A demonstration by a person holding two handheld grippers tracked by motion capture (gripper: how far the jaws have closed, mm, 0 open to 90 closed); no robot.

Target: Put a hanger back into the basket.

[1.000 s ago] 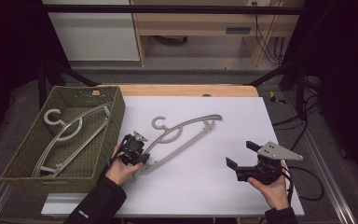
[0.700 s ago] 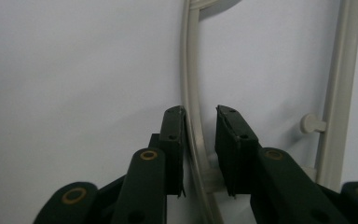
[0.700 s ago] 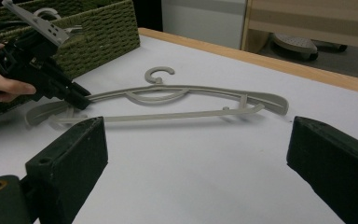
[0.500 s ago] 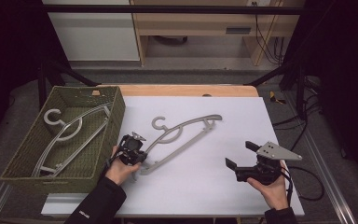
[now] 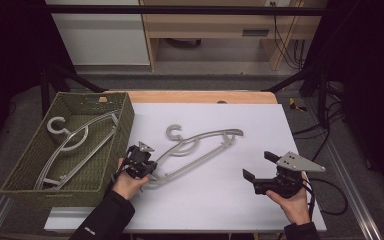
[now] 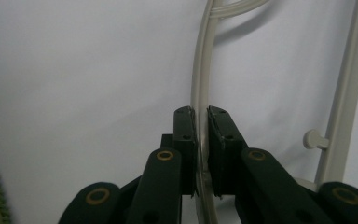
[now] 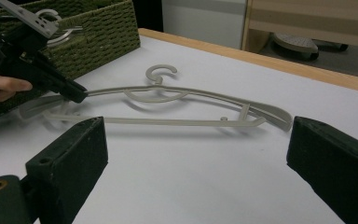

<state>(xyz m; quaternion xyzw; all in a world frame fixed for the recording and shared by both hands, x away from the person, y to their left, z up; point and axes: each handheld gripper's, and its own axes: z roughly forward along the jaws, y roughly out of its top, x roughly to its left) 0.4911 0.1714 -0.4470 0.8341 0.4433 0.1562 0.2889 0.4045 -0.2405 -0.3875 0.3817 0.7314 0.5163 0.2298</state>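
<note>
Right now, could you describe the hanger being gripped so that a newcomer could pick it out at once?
Find the white table beside the green woven basket. The pale grey hanger lies flat on the table. Unlike the hanger in the basket, it has the left gripper clamped on one arm.

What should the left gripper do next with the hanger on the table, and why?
Probably lift it a little. The left gripper is shut on the hanger, at its shoulder bar, and the hanger lies flat on the white table beside the basket.
</note>
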